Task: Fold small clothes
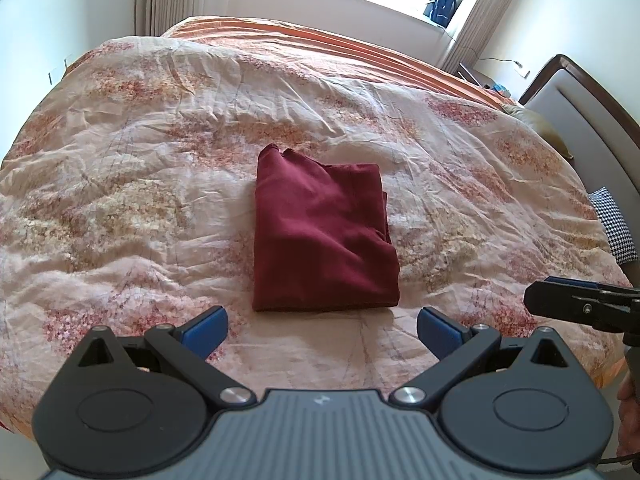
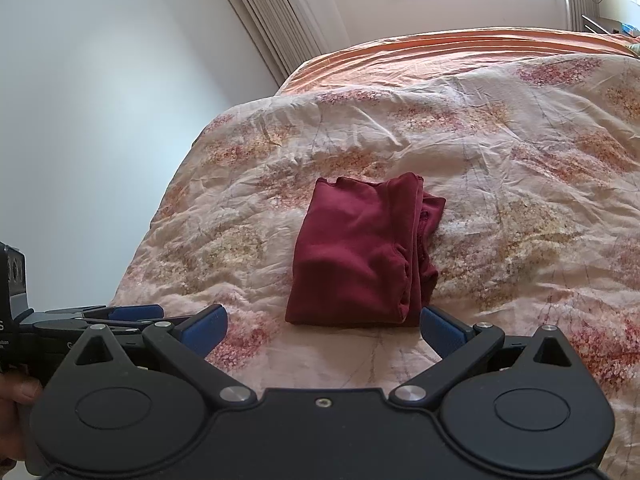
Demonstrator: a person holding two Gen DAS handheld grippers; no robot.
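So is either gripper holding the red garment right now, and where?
Neither. The left gripper and right gripper are both open and empty; the folded red garment lies free on the quilt.

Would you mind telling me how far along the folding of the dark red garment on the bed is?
Folding looks done: the dark red garment lies as a compact rectangle on the floral quilt, though layered edges show unevenly along one side. Nothing is in hand: the left claw and right claw are both open, short of the cloth. At most, tidying that side remains.
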